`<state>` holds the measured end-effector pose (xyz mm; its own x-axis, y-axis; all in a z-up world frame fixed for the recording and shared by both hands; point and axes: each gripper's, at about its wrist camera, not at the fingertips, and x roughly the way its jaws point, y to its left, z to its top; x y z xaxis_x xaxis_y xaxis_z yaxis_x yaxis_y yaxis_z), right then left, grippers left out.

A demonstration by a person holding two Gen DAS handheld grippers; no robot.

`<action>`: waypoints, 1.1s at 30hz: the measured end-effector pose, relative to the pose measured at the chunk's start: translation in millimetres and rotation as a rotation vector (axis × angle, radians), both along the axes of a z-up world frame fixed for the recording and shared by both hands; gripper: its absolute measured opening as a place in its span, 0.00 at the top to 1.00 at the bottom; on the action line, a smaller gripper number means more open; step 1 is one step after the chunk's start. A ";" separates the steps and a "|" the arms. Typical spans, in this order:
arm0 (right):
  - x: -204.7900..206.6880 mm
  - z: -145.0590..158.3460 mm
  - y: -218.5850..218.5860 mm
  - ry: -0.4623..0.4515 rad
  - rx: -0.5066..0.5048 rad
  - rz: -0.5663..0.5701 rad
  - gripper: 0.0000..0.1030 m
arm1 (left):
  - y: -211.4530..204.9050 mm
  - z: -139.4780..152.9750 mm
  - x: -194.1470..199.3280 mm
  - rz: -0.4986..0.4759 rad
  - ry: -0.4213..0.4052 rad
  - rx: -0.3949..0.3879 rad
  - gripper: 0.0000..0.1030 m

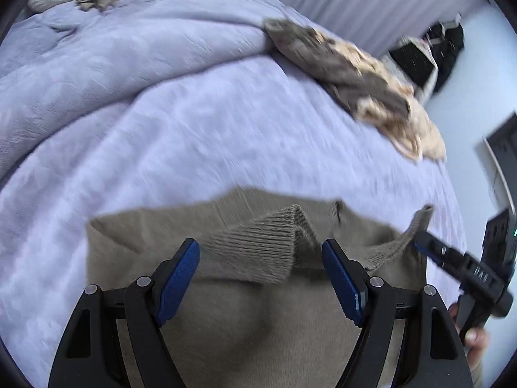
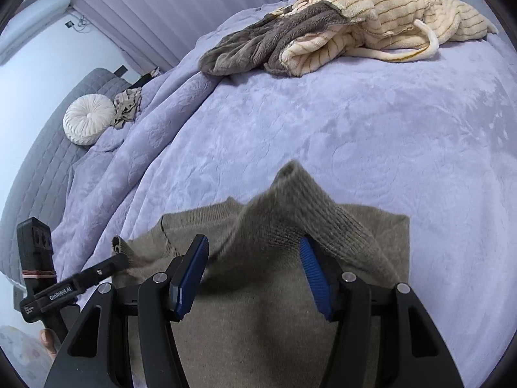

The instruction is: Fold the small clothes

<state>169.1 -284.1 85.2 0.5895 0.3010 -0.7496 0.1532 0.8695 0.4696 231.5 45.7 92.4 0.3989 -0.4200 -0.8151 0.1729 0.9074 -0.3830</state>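
Observation:
A taupe knit sweater (image 1: 245,317) lies on the lilac bedspread (image 1: 181,135), its ribbed hem raised in a peak. My left gripper (image 1: 260,252) is open, with its blue pads on either side of the ribbed hem (image 1: 258,242). My right gripper (image 2: 253,249) is open too, and the ribbed hem (image 2: 290,213) rises between its pads. The sweater (image 2: 258,323) fills the lower middle of the right wrist view. Each gripper shows in the other's view, the right one (image 1: 420,242) and the left one (image 2: 121,260), each touching a hem corner.
A heap of grey and cream striped fleece clothes (image 2: 339,22) lies at the far side of the bed, also in the left wrist view (image 1: 355,74). A round white cushion (image 2: 88,119) and a small crumpled beige garment (image 2: 127,105) sit at the headboard end.

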 end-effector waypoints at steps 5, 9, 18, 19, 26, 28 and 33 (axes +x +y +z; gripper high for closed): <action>-2.8 2.9 -3.1 -0.004 -0.074 -0.026 0.38 | 15.9 8.6 -3.3 0.059 -0.041 0.044 0.23; -4.9 -11.5 6.9 0.042 -0.192 0.000 0.38 | -8.9 -10.4 -18.6 -0.044 -0.016 0.085 0.23; 0.7 -37.5 24.4 0.100 -0.426 0.070 0.38 | -40.0 -52.7 10.4 -0.128 -0.018 0.292 0.23; -0.8 -39.1 20.9 0.101 -0.427 0.067 0.38 | -26.6 -54.1 21.3 -0.078 -0.009 0.280 0.23; -13.6 -34.9 18.0 0.074 -0.426 0.063 0.38 | 41.1 -14.8 24.7 0.084 -0.025 0.055 0.23; -15.5 -31.9 22.4 0.062 -0.421 0.062 0.38 | 34.9 -12.7 9.2 0.047 -0.034 0.062 0.23; -25.9 -37.7 21.5 0.088 -0.453 0.044 0.35 | -6.2 -49.6 -33.9 -0.111 -0.065 0.350 0.23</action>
